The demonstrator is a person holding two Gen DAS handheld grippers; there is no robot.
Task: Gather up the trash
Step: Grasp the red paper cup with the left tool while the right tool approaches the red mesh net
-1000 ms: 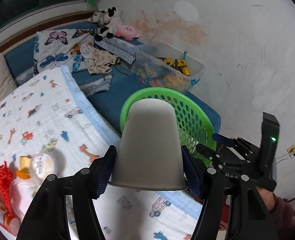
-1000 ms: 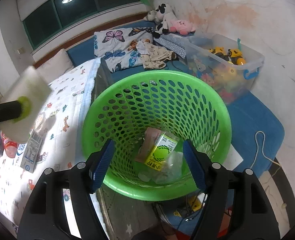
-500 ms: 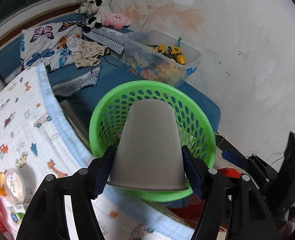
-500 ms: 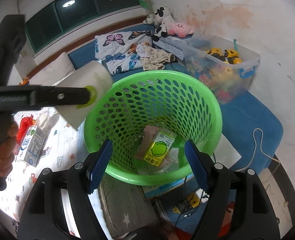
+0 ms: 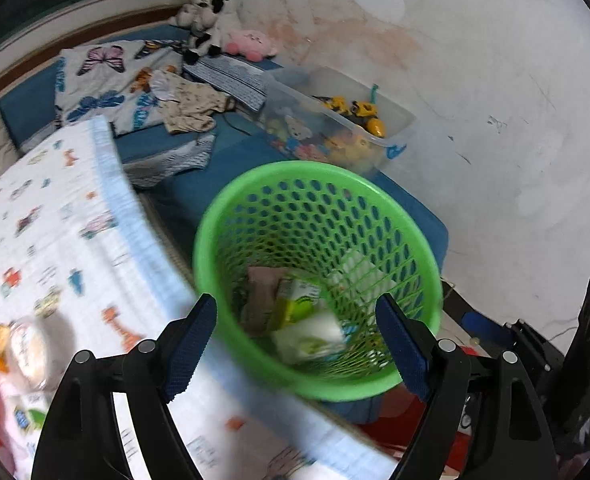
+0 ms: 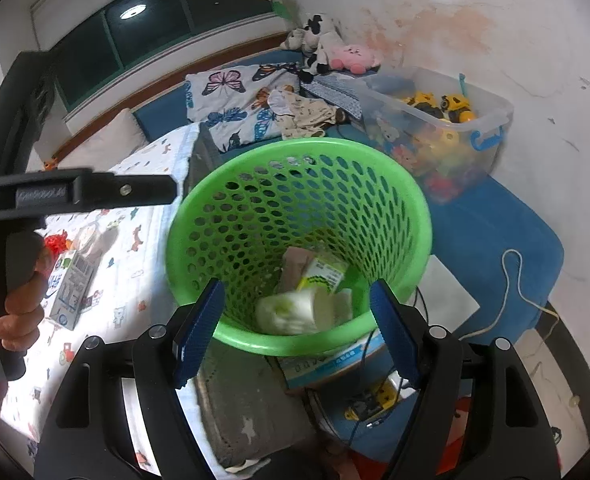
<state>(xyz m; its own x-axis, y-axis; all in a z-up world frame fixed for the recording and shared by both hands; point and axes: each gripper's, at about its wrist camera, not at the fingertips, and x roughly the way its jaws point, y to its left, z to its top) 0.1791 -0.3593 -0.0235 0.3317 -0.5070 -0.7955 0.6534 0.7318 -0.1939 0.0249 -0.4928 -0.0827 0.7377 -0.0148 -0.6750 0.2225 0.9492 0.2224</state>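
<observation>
Deposit step: the left gripper (image 5: 295,328), jaws apart and empty, hangs over the green basket (image 5: 215,248) where the paper cup (image 5: 309,336) lies among cartons, while the right gripper (image 6: 297,320), also spread, stays empty; the next move, by judgement, calls for reaching the milk carton (image 6: 73,288) on the blanket (image 5: 55,240).

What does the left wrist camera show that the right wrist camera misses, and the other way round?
Only the left wrist view shows the round lidded tub on the printed blanket, and the right gripper's black body at the picture's right edge. Only the right wrist view shows the milk carton on the blanket, the hand holding the left gripper, the dark window and the white cord. Both show the green basket with a paper cup and green-labelled carton inside, the toy bin, and open fingers.
</observation>
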